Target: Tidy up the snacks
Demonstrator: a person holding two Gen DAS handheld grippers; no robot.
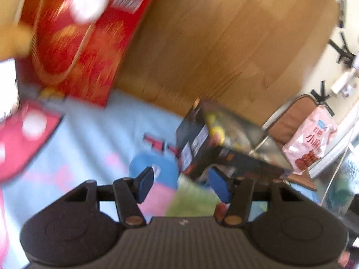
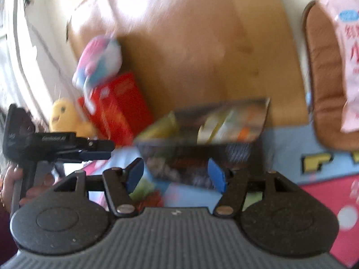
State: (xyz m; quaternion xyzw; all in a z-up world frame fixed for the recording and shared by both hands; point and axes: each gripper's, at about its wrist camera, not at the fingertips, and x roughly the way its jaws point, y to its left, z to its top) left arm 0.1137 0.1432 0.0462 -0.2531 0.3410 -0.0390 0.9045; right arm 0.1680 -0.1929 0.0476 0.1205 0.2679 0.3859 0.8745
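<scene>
A dark snack box (image 1: 202,143) lies on the light blue play mat (image 1: 94,139); it also shows in the right wrist view (image 2: 202,143). My left gripper (image 1: 181,185) is open, just short of the box's near corner. My right gripper (image 2: 176,176) is open, with the box's near edge between its blue pads; contact is not clear. A red snack box (image 1: 76,44) stands at the mat's far left, also in the right wrist view (image 2: 119,109). A pink snack bag (image 1: 311,139) leans on a brown chair seat (image 2: 323,78). Both views are blurred.
A yellow plush toy (image 2: 65,114) and a pink-and-blue plush (image 2: 98,60) sit by the red box. Wooden floor (image 1: 224,44) lies beyond the mat. The left gripper's body (image 2: 56,148) shows at the left of the right wrist view, held by a hand.
</scene>
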